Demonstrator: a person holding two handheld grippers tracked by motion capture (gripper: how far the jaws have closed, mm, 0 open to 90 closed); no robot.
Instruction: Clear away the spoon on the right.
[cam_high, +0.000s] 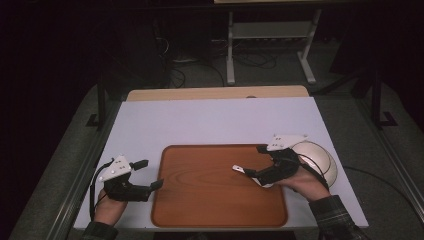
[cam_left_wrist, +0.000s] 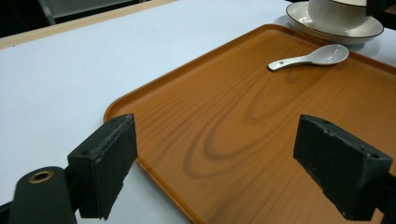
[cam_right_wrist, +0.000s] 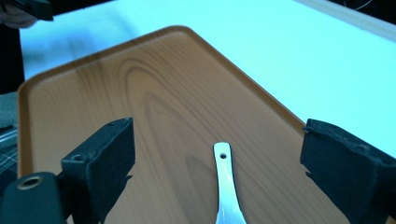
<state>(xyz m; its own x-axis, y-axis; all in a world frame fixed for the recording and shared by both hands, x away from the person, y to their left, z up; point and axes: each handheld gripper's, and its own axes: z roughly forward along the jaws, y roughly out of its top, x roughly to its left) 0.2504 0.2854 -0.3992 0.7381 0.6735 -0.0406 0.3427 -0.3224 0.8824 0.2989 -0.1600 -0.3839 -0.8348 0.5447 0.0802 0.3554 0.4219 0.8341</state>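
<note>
High view: bowl (cam_high: 320, 159) beside tray (cam_high: 210, 195).

White bowl (cam_left_wrist: 337, 11) on plate (cam_left_wrist: 299, 16) (right of tray), table (cam_high: 210, 120)

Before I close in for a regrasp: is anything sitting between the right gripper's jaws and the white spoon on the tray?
Nothing visible does. The right gripper stands open, and the spoon lies flat on the wooden tray in the gap between its jaws, handle pointing away, with bare tray on both sides of it.
</note>
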